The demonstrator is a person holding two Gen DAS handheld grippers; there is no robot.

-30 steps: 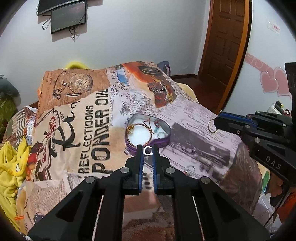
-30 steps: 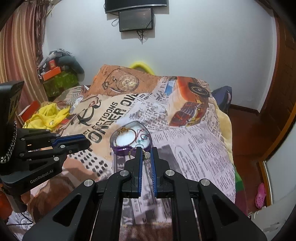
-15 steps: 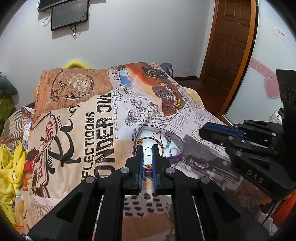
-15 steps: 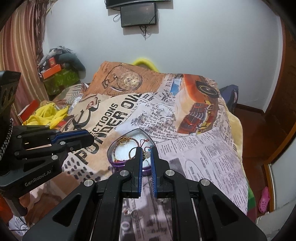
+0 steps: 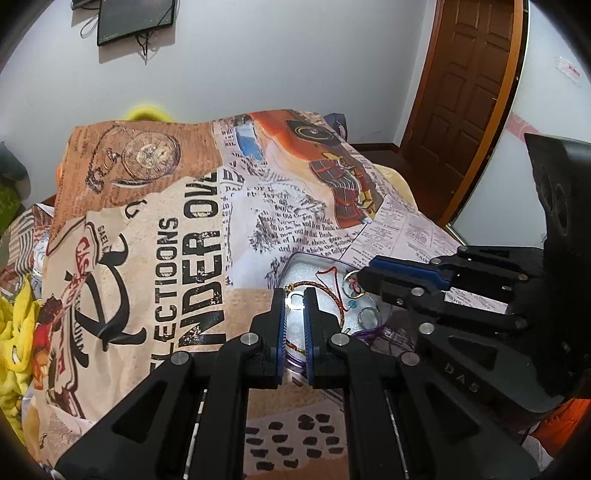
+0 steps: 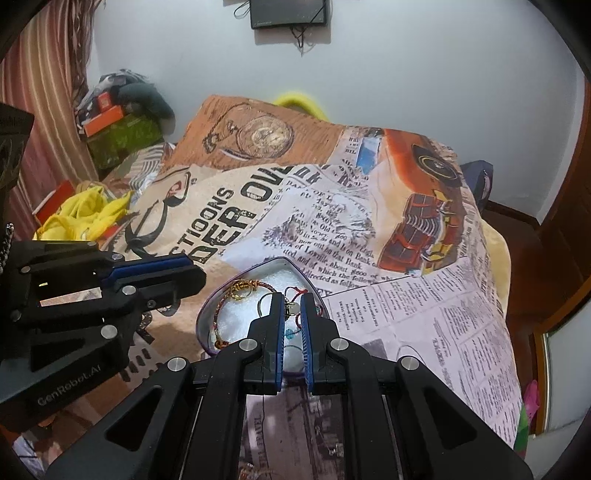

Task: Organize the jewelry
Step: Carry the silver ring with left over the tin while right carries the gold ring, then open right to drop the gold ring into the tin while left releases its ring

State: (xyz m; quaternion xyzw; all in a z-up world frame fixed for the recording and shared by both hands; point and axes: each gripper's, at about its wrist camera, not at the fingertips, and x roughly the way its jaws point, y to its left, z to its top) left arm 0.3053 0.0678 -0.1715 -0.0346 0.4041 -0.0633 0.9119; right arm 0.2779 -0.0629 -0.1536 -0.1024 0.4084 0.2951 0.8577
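A purple heart-shaped tin (image 5: pixel 291 260) (image 6: pixel 207 306) lies open on the printed bedspread, holding a braided bracelet (image 5: pixel 334 290) (image 6: pixel 216 325), rings and beads. My left gripper (image 5: pixel 294 300) is shut on a small silver ring (image 5: pixel 295 300) held over the tin. My right gripper (image 6: pixel 292 309) is shut on a small ring with a pale stone (image 6: pixel 291 308), also over the tin. In the left wrist view the right gripper (image 5: pixel 364 275) comes in from the right, its tips over the tin's right side. In the right wrist view the left gripper (image 6: pixel 197 271) reaches in from the left.
The bedspread (image 5: pixel 184 229) covers the bed. Yellow cloth (image 6: pixel 85 214) and boxes (image 6: pixel 110 118) lie at its left side. More small jewelry (image 6: pixel 325 448) lies on the bedspread near me. A wooden door (image 5: pixel 469 85) stands at the right, a wall screen (image 6: pixel 288 13) behind.
Both grippers have moved forward and down over the tin, each still holding its ring. The tin now sits right under the fingertips.
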